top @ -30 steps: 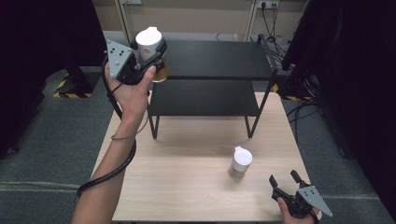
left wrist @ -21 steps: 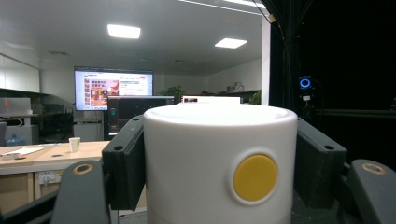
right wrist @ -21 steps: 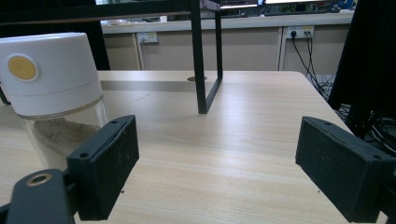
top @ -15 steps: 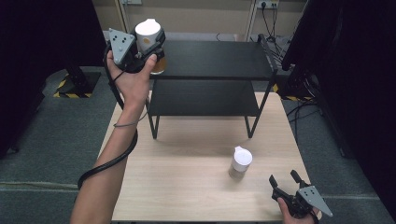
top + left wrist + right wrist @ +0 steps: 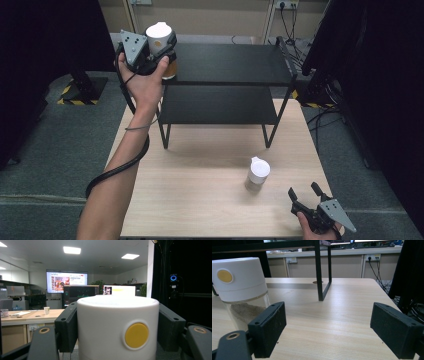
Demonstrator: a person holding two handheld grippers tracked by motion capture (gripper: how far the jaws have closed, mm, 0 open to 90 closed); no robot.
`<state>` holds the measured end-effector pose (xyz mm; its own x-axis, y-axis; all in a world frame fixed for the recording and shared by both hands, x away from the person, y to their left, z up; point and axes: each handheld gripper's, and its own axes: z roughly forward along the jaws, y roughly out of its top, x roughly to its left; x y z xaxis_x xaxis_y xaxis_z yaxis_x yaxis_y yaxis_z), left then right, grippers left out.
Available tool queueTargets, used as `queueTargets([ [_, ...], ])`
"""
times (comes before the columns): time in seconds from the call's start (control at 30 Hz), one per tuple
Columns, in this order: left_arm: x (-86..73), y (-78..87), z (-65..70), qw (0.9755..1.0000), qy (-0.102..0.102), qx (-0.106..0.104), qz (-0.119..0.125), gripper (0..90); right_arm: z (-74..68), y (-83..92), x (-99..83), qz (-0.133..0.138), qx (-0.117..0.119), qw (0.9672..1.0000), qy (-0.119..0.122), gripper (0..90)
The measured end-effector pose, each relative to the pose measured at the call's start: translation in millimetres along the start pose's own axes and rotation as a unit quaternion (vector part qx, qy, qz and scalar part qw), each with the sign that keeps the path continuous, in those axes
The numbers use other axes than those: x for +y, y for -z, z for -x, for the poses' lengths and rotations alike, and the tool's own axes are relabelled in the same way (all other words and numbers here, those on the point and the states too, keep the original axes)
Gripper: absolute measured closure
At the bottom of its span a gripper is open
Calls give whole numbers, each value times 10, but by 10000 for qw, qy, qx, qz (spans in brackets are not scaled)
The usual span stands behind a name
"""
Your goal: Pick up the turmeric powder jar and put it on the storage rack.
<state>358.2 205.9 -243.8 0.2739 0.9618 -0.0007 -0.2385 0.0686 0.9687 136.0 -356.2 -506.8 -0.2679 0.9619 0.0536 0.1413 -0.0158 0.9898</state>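
The jar [image 5: 161,39] in my left gripper [image 5: 150,47], upper left of the high view, has a white cap and amber contents; its cap [image 5: 117,325] carries a round yellow dot. My right gripper [image 5: 307,192], lower right, is black with a grey plate. The second jar [image 5: 257,175] is white-capped over clear glass and sandy powder. The shelf [image 5: 225,62] is black, the table [image 5: 200,200] pale wood-grain.

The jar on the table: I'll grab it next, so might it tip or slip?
The jar looks tall and narrow with a bulky white cap, so a high push may tip it. Its clear lower wall seems smooth, perhaps slippery.
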Motion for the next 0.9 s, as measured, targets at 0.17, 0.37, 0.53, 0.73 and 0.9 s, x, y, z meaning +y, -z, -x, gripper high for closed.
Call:
queueTargets([
  [0.17, 10, -16, -4, 10000, -19, 6, -16, 307, -1, 0, 0, 1, 2, 10000, 7, 136],
  [0.37, 21, -65, -14, 10000, -36, 23, -67, 307, -2, 0, -2, 4, 2, 10000, 12, 136],
  [0.53, 9, -86, -17, 10000, 0, 54, -79, 306, 0, 2, -3, 6, 11, 10000, 21, 137],
  [0.73, 30, -98, -5, 9999, -22, 71, -129, 305, -1, 0, 1, -3, 12, 10000, 28, 136],
  [0.9, 38, -106, -10, 9999, 19, 77, -149, 304, -2, 2, -2, 5, 12, 10000, 38, 137],
])
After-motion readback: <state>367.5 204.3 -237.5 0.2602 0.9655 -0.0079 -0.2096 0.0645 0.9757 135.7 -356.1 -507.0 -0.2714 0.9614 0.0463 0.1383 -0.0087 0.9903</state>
